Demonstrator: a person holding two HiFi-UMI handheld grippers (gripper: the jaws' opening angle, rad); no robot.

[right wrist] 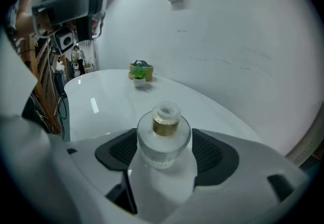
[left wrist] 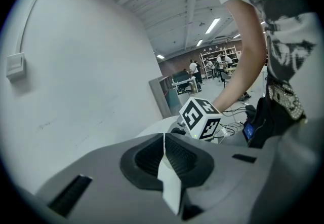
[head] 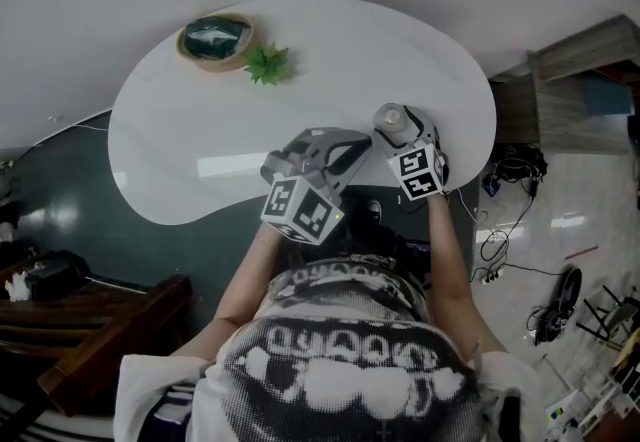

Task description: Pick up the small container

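- Head view: small container (head: 390,120) stands near the white table's (head: 200,140) front edge.
- Left gripper view: left gripper (left wrist: 164,154) has its jaws pressed together, empty; keep it clear.
- Right gripper view: right gripper (right wrist: 166,151) is spread wide, pads flanking the container; centre it, squeeze the body evenly, then lift straight.

Nothing here can be read as a word or a number. The left marker cube (head: 300,210) and the right marker cube (head: 420,173) carry only black-and-white square patterns, no letters. The person's shirt (head: 340,370) has a pale print of rounded, bubbly shapes that may be lettering, but I cannot make any of it out. The small container (right wrist: 163,132), near the table's right edge, shows a gold band at its neck and no label I can see.
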